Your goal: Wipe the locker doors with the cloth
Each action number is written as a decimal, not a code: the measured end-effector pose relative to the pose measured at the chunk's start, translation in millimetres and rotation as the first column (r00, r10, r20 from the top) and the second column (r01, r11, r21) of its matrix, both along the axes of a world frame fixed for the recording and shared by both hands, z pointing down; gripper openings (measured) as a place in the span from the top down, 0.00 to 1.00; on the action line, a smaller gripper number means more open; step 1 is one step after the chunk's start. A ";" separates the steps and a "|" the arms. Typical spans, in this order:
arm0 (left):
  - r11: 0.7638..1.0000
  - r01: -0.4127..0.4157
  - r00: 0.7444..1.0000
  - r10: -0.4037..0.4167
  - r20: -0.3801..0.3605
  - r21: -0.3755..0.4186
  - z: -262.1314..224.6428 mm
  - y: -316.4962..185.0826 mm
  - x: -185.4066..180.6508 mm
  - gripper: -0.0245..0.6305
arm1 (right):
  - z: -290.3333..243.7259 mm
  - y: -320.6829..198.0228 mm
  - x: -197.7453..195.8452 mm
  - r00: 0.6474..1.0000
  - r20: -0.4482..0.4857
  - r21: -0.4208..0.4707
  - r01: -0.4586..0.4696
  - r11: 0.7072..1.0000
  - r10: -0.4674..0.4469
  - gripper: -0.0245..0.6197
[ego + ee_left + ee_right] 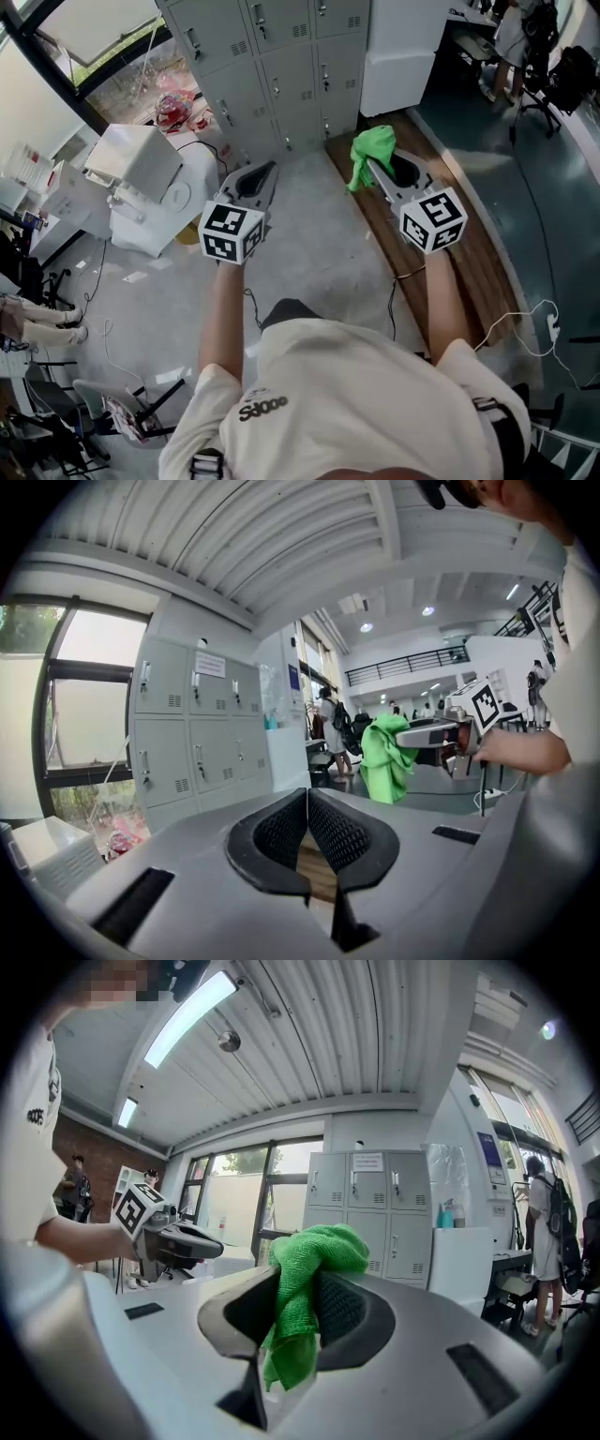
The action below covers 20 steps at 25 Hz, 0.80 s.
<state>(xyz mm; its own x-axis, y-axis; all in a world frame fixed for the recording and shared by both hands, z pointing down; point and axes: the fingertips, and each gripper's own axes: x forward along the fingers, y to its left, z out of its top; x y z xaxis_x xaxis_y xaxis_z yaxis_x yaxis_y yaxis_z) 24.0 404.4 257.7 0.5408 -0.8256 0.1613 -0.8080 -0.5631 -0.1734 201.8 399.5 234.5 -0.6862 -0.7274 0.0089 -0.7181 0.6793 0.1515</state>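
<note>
1. Grey left gripper [307,803] — jaws pressed together on nothing, well short of the locker doors [281,66]; swung in carelessly, it could bang them.
2. Green cloth [314,1246], pinched in the right gripper [300,1283] away from the doors — much bunches loose, so hard rubbing might tug it free.

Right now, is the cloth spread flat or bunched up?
Bunched. The green cloth is wadded between the right tongs, folds bulging above them and a tail hanging below.
</note>
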 end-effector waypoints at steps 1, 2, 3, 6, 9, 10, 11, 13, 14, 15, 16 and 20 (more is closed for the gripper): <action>1.000 0.001 1.000 -0.001 0.005 -0.006 2.2 -2.9 3.5 0.93 | 2.2 -3.6 2.5 1.000 0.000 -0.006 0.001 1.000 -0.001 0.83; 1.000 0.000 1.000 0.000 0.011 -0.010 3.1 -6.3 5.7 0.93 | 3.4 -7.7 4.6 1.000 0.004 -0.010 0.000 1.000 0.000 0.83; 1.000 -0.001 1.000 0.002 0.017 -0.010 2.6 -10.3 6.6 0.93 | 3.6 -12.1 6.1 1.000 0.011 -0.012 -0.002 1.000 0.002 0.83; 1.000 0.001 1.000 -0.001 0.019 0.000 -3.8 -27.3 3.8 0.93 | 0.9 -28.9 9.2 1.000 0.026 -0.008 -0.014 1.000 0.014 0.83; 1.000 0.018 1.000 -0.018 0.015 0.000 -4.3 -48.8 -0.9 0.93 | 0.7 -49.6 11.9 0.999 0.039 -0.018 -0.026 0.999 0.027 0.83; 0.999 0.037 0.999 -0.037 0.018 -0.003 -2.5 -58.9 -4.8 0.93 | 1.2 -58.1 11.7 0.999 0.045 -0.022 -0.029 0.999 0.030 0.83; 0.998 0.060 0.998 -0.060 0.023 -0.006 0.1 -71.2 -10.4 0.93 | 1.8 -67.7 10.5 0.998 0.049 -0.024 -0.031 0.999 0.032 0.83; 0.995 0.097 0.995 -0.096 0.026 -0.009 5.8 -99.6 -23.9 0.93 | 3.8 -89.8 5.6 0.998 0.047 -0.023 -0.041 0.999 0.042 0.83; 0.995 0.101 0.995 -0.101 0.019 -0.007 8.0 -114.8 -29.9 0.93 | 5.2 -102.5 2.4 0.998 0.041 -0.022 -0.047 0.999 0.048 0.83; 0.995 0.098 0.995 -0.098 0.010 -0.004 9.5 -130.5 -35.2 0.93 | 6.6 -116.4 -0.9 0.998 0.035 -0.022 -0.055 0.998 0.056 0.83; 0.996 0.091 0.996 -0.091 0.003 0.001 10.2 -146.8 -40.2 0.93 | 8.1 -131.6 -4.5 0.998 0.031 -0.022 -0.062 0.998 0.063 0.83; 0.998 0.058 0.998 -0.058 -0.003 0.011 9.3 -215.6 -60.9 0.93 | 12.6 -198.7 -22.1 0.996 0.019 -0.040 -0.088 0.995 0.089 0.83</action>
